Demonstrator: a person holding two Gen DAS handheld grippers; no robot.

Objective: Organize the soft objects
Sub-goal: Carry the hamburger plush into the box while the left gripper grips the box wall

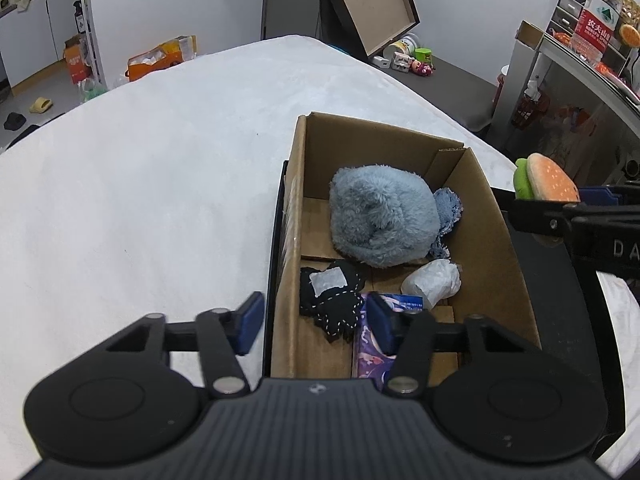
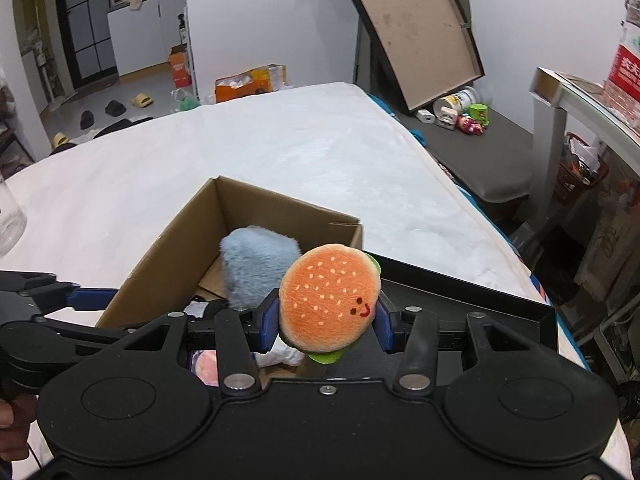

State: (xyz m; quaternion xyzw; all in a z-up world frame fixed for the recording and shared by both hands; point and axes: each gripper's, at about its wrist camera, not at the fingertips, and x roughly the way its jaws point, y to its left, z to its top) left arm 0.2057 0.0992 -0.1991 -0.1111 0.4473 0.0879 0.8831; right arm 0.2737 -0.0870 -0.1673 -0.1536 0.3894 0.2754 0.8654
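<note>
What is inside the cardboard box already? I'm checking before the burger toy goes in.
Inside the cardboard box: a fluffy blue plush, denim scrap, black stitched pouch, white wad and purple packet. Whatever lies beneath the plush is hidden.

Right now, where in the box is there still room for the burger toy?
The cardboard box has bare floor at the far end, behind the fluffy blue plush, and a strip along the left wall beside it. The near end is crowded: black patch pillow, white wad, purple packet. The burger toy is pinched in the right gripper.
</note>
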